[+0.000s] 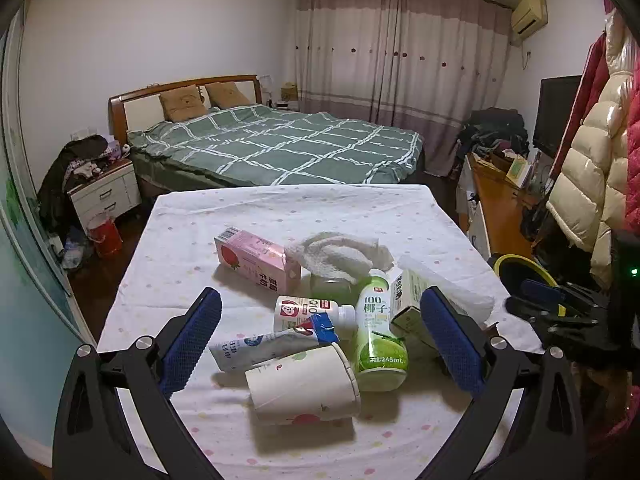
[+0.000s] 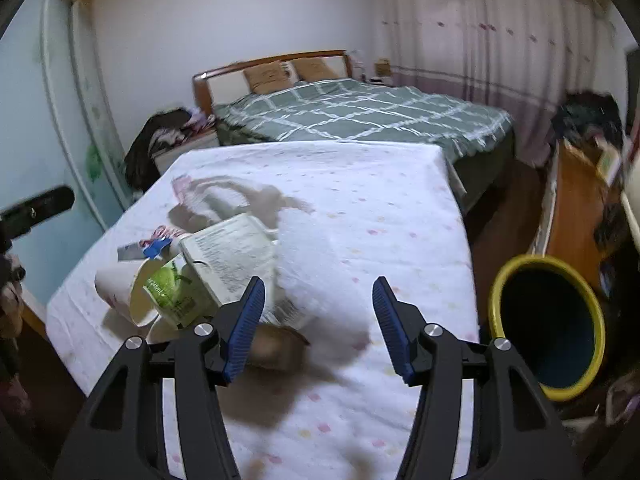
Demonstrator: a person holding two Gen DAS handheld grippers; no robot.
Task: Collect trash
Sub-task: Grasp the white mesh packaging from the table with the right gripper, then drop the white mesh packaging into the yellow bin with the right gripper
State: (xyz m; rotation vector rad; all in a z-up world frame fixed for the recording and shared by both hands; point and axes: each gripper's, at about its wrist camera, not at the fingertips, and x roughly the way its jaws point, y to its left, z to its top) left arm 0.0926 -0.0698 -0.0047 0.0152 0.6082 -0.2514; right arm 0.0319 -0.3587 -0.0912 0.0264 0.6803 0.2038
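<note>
While the trash pile sits uncollected mid-table, you have nearly everything left: pink strawberry carton, paper cup, green coconut bottle, squeezed tube. Your left gripper gapes wide and empty around them. Your right gripper stands half-open, holding nothing, the yellow-rimmed bin at its three o'clock.

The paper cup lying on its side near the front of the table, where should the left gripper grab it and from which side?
Grip the paper cup across its side wall, mid-length, coming down from above with the left gripper, whose jaws stand wide open. The cup lies tipped over, mouth toward the green bottle, so the rounded wall faces up; probably squeeze gently, since paper crushes.
</note>
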